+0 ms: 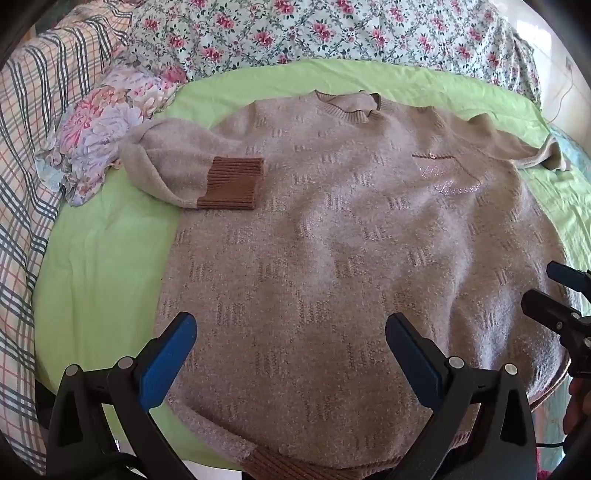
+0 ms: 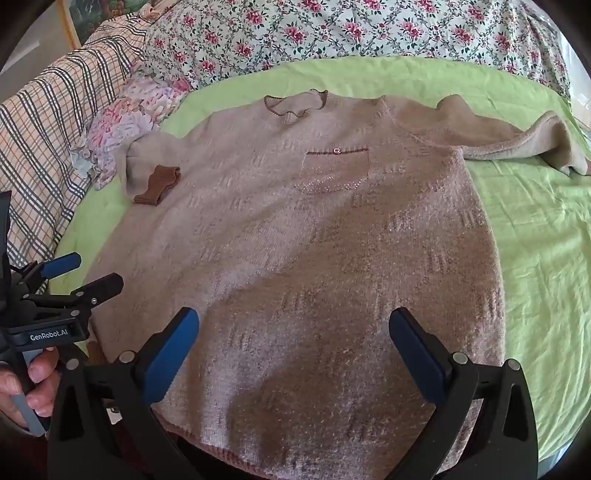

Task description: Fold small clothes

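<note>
**Both grippers open over sweater hem**

Left gripper (image 1: 291, 354) hung above the lower left part of the sweater (image 1: 332, 240), blue fingers (image 1: 168, 360) spread wide, nothing between them. Whether the tips touched the knit could not be told from its own view. Right gripper (image 2: 293, 352) likewise held its fingers (image 2: 417, 356) well apart over the lower middle of the sweater (image 2: 295, 240), gripping nothing. Each gripper showed in the other's view only at the edge: the right one (image 1: 554, 295) cut off at the frame's right side, the left one (image 2: 79, 275) at the left side, with part of the hand (image 2: 26, 384) around its handle.

The sweater lay face up, spread flat on a green sheet (image 1: 103, 266), collar (image 1: 351, 105) at the far end. Its hem (image 1: 284, 465) was mostly hidden behind the gripper bodies. The left sleeve was folded in across the chest, brown cuff (image 1: 232, 182) resting on the body. The right sleeve (image 2: 509, 140) stretched outward on the sheet; its cuff could not be seen. A chest pocket (image 2: 336, 170) bore a small button; the sparkly pattern below it was too blurred to read.

Beyond the left sleeve sat a crumpled floral cloth (image 1: 99, 129), touching the sleeve's fold. A plaid blanket (image 1: 26, 147) and a rose-print quilt (image 1: 332, 33) bordered the sheet.
</note>
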The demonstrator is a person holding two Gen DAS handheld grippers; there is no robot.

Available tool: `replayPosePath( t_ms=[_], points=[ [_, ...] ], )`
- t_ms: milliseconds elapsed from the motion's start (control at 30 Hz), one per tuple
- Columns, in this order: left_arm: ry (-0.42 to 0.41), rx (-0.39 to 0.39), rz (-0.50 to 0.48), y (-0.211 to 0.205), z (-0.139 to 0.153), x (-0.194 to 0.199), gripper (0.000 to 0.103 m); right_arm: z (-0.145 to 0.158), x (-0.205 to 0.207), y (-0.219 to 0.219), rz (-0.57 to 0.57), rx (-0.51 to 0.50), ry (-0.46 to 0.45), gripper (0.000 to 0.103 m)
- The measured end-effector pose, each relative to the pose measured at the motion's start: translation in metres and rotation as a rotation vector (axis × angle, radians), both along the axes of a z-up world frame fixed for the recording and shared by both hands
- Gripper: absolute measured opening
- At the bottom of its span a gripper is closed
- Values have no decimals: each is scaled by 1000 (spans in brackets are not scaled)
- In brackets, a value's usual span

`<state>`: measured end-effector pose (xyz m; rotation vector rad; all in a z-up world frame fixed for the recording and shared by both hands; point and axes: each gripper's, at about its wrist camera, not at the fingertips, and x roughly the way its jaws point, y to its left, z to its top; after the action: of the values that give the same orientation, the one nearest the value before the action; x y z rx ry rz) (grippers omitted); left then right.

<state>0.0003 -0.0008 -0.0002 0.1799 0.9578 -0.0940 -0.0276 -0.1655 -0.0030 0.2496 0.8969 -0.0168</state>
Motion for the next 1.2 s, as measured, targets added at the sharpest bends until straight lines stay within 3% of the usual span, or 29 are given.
replayPosePath(
  t_ms=[900,1200],
  points=[
    [-3,4,-12,-5,2,-1,102,1,-2,-6,-7,-4,-29,103],
    [-39,9,-20,-7,3,-2,102,1,-1,-6,-4,14,13,103]
  ],
)
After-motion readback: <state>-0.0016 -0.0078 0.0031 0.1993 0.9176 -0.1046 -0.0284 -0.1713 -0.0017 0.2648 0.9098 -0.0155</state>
